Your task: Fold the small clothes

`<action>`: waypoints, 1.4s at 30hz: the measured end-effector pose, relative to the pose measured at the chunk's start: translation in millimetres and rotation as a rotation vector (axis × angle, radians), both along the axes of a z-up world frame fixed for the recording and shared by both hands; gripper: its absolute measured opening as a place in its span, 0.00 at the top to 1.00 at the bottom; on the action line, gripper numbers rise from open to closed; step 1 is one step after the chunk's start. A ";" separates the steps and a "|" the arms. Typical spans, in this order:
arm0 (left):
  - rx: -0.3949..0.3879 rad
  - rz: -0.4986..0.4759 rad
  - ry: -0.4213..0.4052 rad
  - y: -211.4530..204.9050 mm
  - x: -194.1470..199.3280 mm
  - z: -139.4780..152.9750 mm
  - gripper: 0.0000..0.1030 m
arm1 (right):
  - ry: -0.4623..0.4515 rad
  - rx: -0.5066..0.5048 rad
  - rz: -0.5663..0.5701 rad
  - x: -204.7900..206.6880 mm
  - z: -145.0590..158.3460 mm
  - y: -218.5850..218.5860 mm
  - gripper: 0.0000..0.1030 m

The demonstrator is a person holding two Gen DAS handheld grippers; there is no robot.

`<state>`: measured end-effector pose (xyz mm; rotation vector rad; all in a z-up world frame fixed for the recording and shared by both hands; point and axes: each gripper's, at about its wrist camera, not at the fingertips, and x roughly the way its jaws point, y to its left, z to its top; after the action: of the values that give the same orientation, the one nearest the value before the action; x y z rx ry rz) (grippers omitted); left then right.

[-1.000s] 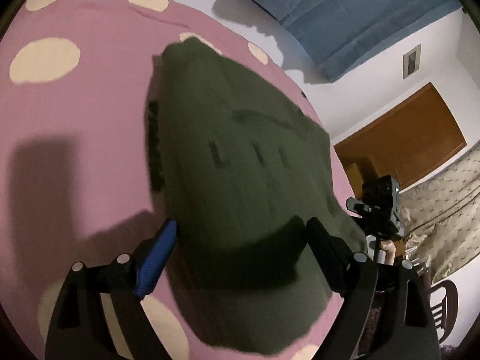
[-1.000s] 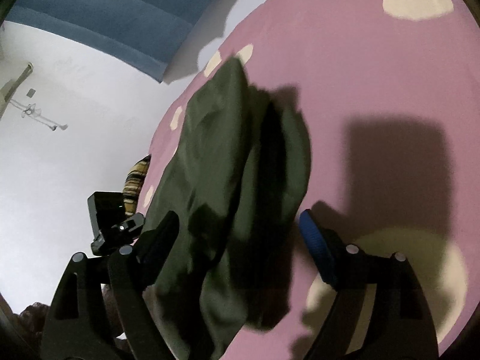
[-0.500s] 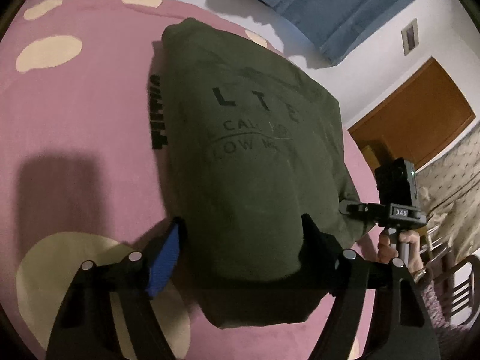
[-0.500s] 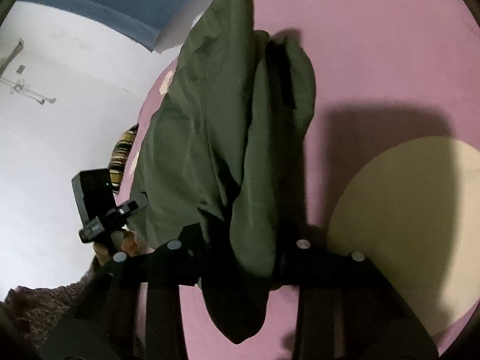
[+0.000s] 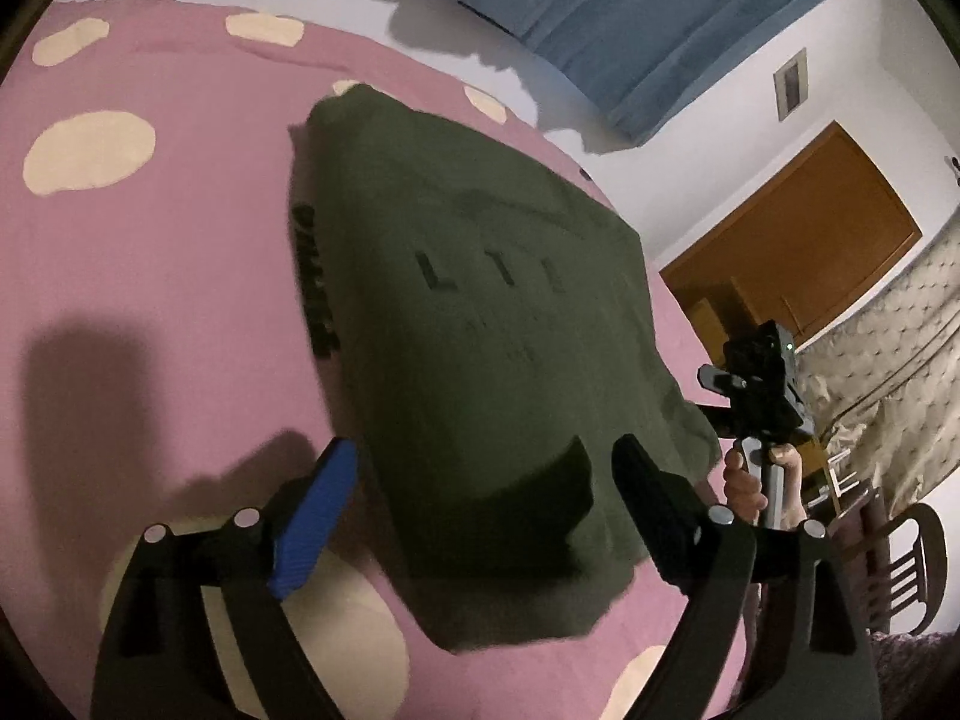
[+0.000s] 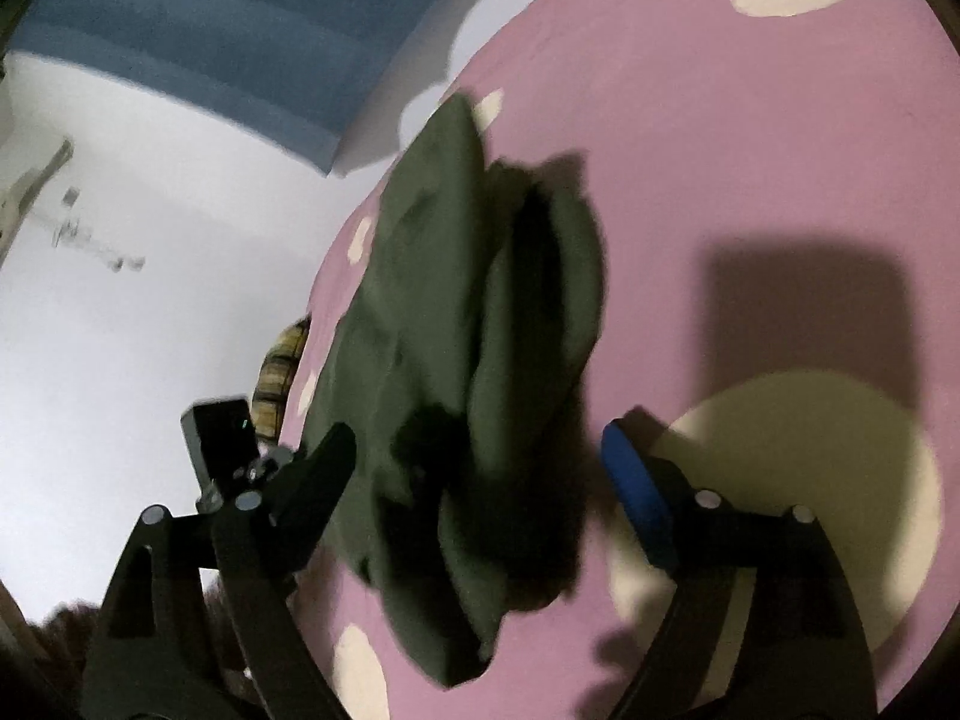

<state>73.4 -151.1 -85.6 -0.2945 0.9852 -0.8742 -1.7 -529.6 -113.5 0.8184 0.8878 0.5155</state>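
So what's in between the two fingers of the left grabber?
The near end of the folded green shirt lies between the open left gripper's fingers, on the pink spotted bedcover. The pads don't press on it. The left wrist view shows this.

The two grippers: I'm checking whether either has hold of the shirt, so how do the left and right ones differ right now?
The left gripper hangs over the flat printed face of the green shirt; the right gripper hangs over its bunched, folded edge. On the left gripper the blue pad is the left finger; on the right gripper the blue pad is the right finger. Shared: both have just been opening, stand wide, and grip nothing.
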 end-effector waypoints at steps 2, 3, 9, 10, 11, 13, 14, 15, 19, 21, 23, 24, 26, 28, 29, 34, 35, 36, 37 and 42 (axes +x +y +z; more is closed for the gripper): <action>-0.018 0.002 0.038 2.2 10.5 -3.6 0.16 | 0.008 0.018 0.006 9.6 -2.2 -3.8 0.18; -0.024 0.006 0.065 1.4 18.2 -7.0 0.16 | 0.014 0.018 0.013 15.6 -3.2 -3.4 0.18; -0.072 0.010 0.184 -5.0 51.8 -22.1 0.16 | 0.040 -0.022 0.070 53.2 -6.6 6.7 0.15; -0.083 0.010 0.197 -4.7 55.8 -23.3 0.16 | 0.041 -0.034 0.078 58.3 -6.7 10.1 0.15; -0.092 0.009 0.209 -6.7 59.9 -24.0 0.16 | 0.041 -0.043 0.086 61.3 -7.0 12.3 0.13; -0.097 0.016 0.224 -9.2 63.9 -26.2 0.16 | 0.042 -0.063 0.106 66.1 -8.6 16.9 0.12; -0.092 0.017 0.221 -9.1 61.9 -25.9 0.16 | 0.042 -0.079 0.119 67.8 -8.5 20.3 0.11; -0.081 0.016 0.210 -11.0 60.6 -24.8 0.15 | 0.042 -0.089 0.129 69.5 -8.8 22.6 0.11; -0.055 0.016 0.180 -16.4 57.3 -21.0 0.15 | 0.045 -0.095 0.159 73.2 -6.8 25.5 0.11; -0.043 0.017 0.171 -19.4 59.1 -19.1 0.15 | 0.041 -0.100 0.172 75.3 -6.9 28.0 0.11; -0.025 0.015 0.160 -24.1 64.5 -18.6 0.17 | 0.034 -0.131 0.186 77.1 -5.9 34.5 0.16; -0.017 0.019 0.160 -23.8 65.5 -19.1 0.20 | 0.029 -0.150 0.194 77.7 -5.2 38.4 0.32; -0.006 0.028 0.154 -22.3 65.3 -19.6 0.23 | 0.047 -0.119 0.198 87.6 -7.9 47.9 0.44; 0.009 0.034 0.141 -22.6 62.7 -18.6 0.26 | 0.052 -0.079 0.196 88.5 -12.2 47.7 0.49; 0.016 0.037 0.131 -26.0 61.4 -16.7 0.27 | 0.045 -0.077 0.195 88.0 -12.2 48.1 0.51; 0.050 0.048 0.088 -33.2 55.3 -9.3 0.31 | 0.015 -0.067 0.181 84.5 -7.3 49.7 0.60; 0.057 0.046 0.077 -34.0 53.9 -7.2 0.31 | 0.008 -0.069 0.177 83.4 -5.7 50.4 0.61; 0.059 0.045 0.073 -34.1 54.0 -7.2 0.32 | 0.002 -0.066 0.172 82.3 -4.6 50.7 0.63; 0.060 0.044 0.070 -34.0 53.8 -6.7 0.33 | -0.002 -0.061 0.166 81.6 -4.1 51.0 0.63; 0.067 0.035 0.052 -33.5 54.7 -5.7 0.37 | -0.036 -0.060 0.141 74.8 -1.6 52.6 0.68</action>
<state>128.1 -184.6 -91.2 -0.2774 1.0527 -0.8037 73.1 -477.0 -115.1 0.6937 0.9277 0.6220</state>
